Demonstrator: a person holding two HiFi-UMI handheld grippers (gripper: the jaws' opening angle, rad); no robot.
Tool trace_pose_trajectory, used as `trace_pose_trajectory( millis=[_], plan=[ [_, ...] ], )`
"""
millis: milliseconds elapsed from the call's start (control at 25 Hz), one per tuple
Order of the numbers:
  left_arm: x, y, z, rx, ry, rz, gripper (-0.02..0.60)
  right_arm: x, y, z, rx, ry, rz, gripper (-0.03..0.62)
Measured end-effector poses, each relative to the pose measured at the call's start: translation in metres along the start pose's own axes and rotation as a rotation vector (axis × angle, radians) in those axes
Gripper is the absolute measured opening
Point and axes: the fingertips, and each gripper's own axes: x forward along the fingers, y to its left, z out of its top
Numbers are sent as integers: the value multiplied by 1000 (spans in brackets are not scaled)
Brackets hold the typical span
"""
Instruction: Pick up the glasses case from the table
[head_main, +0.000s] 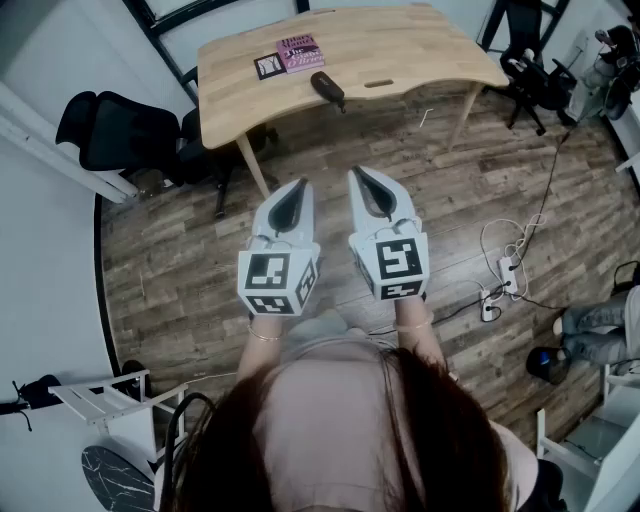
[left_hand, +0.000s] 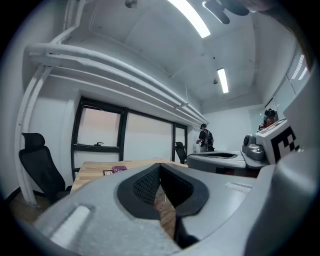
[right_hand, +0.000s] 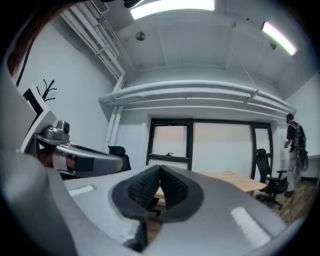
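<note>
The dark glasses case (head_main: 327, 88) lies untouched on the wooden bench (head_main: 420, 50), with a pink book (head_main: 299, 52) at its 11 o'clock. Well apart at 6 o'clock, the left claw (head_main: 299, 184) and right claw (head_main: 357, 173) hover pressed together and empty. The approach, grasp and lift all remain.

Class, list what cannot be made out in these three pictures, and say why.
1. Glasses case: head view, too small for detail; unseen in both gripper views.
2. Book cover print: head view, too small to read.
3. Person: head view, only legs show; the right edge cuts off the rest.
</note>
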Motion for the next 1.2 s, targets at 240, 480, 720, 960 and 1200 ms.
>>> trace_pose_trajectory(
  millis=[240,480,720,960,1200],
  plan=[
    [6,19,1,-6,-7,-18,5,15,13,-5,-10,-1,9,3],
    [14,31,2,-5,-15,-51,5,29,19,-7,52,0,24,3],
    [20,44,3,4,-18,-86,5,46,23,-5,52,-2,11,3],
    [25,52,3,-6,-22,-120,5,55,25,-4,65,-3,-18,3],
    [32,58,1,-22,-23,-131,5,62,27,-6,43,-1,-18,3]
  ],
)
